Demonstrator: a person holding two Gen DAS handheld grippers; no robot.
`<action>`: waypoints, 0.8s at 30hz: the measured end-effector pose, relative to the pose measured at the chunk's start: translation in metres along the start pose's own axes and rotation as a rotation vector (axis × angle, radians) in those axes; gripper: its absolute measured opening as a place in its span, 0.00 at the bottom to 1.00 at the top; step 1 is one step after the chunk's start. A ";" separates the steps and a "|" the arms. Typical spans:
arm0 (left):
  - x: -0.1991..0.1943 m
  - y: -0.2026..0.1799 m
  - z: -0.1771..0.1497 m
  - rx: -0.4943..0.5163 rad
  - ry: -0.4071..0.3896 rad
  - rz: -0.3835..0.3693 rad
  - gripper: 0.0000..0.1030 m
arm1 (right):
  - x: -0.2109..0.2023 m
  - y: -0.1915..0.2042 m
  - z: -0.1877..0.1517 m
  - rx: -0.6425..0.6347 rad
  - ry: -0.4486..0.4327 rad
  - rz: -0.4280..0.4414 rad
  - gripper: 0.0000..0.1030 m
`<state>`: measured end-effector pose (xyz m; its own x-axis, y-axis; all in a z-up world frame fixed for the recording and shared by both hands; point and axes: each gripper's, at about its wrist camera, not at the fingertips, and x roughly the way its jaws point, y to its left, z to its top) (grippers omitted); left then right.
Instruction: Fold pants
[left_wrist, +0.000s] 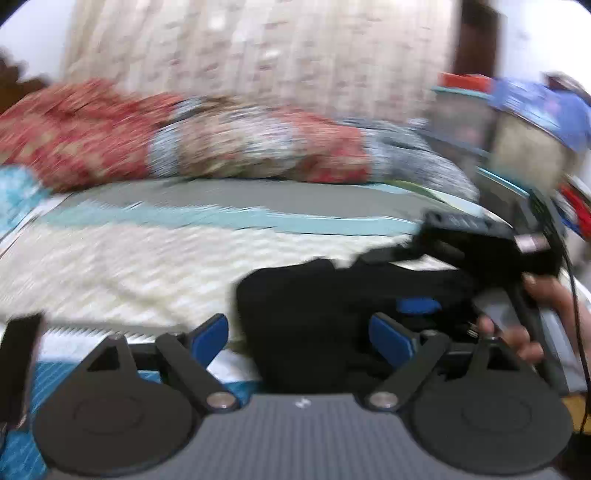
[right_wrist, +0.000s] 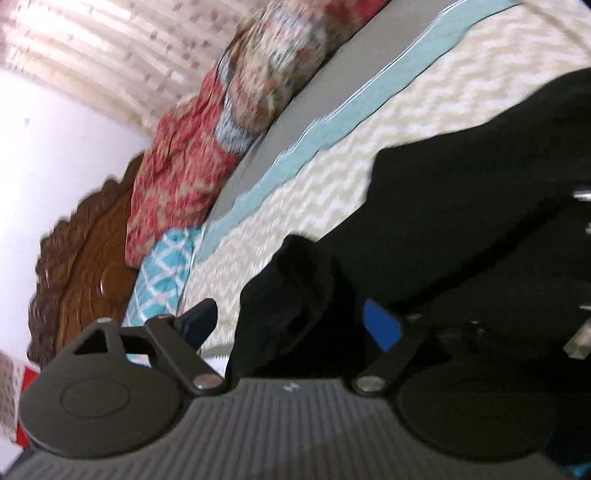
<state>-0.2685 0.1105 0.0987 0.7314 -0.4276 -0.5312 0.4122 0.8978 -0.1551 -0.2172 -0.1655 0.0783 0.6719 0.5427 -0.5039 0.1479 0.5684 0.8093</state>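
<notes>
The black pants (left_wrist: 303, 314) lie bunched on the cream zigzag bedcover (left_wrist: 129, 266). In the left wrist view my left gripper (left_wrist: 299, 338) stands open, its blue pads (left_wrist: 208, 338) wide apart, with the edge of the black cloth lying loose between them. To the right, a hand (left_wrist: 524, 332) holds the other gripper's black body (left_wrist: 480, 243) over the same cloth. In the right wrist view the pants (right_wrist: 461, 203) stretch up to the right, and my right gripper (right_wrist: 291, 325) is open with a fold of cloth between the pads, not pinched. Both views are motion-blurred.
A red floral quilt and pillows (left_wrist: 184, 140) are piled along the far side of the bed. A carved wooden headboard (right_wrist: 81, 266) and a teal patterned pillow (right_wrist: 162, 273) sit at one end. Curtains (left_wrist: 258, 55) hang behind. Boxes and clutter (left_wrist: 517, 122) stand at the right.
</notes>
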 end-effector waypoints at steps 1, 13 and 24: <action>0.001 0.010 0.001 -0.034 0.010 0.026 0.84 | 0.010 0.002 -0.001 -0.010 0.026 -0.007 0.86; 0.030 0.029 0.015 -0.214 0.089 0.002 0.83 | -0.037 0.035 -0.018 -0.389 -0.215 -0.160 0.30; 0.103 -0.020 0.023 -0.175 0.327 -0.019 0.93 | -0.084 -0.005 -0.020 -0.260 -0.315 -0.361 0.54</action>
<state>-0.1893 0.0462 0.0660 0.5011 -0.4131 -0.7604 0.3039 0.9067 -0.2923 -0.2890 -0.2017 0.1101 0.8025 0.0962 -0.5888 0.2517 0.8402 0.4803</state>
